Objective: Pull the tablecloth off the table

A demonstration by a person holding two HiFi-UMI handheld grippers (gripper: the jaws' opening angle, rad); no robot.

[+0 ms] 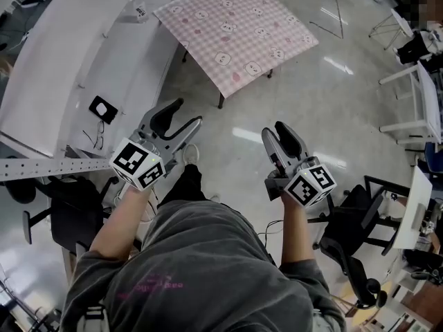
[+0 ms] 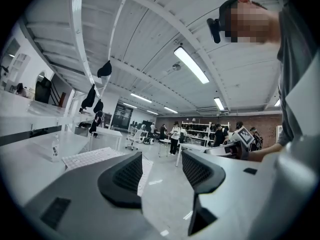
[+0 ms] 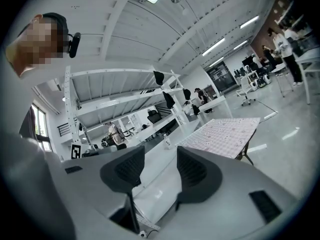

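Head view: tablecloth (image 1: 235, 30) covers the table (image 1: 221, 101) at 12 o'clock, well apart from left gripper (image 1: 187, 113) and right gripper (image 1: 273, 130), both gaping, empty. I'd pinch its near hem evenly.

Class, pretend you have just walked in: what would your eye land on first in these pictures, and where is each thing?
The pink checked tablecloth with small cartoon faces stands out first, spread over a dark-legged table at the top of the head view. Nearer the person, the grey left gripper and grey right gripper point toward it but well short of it, jaws apart and empty.
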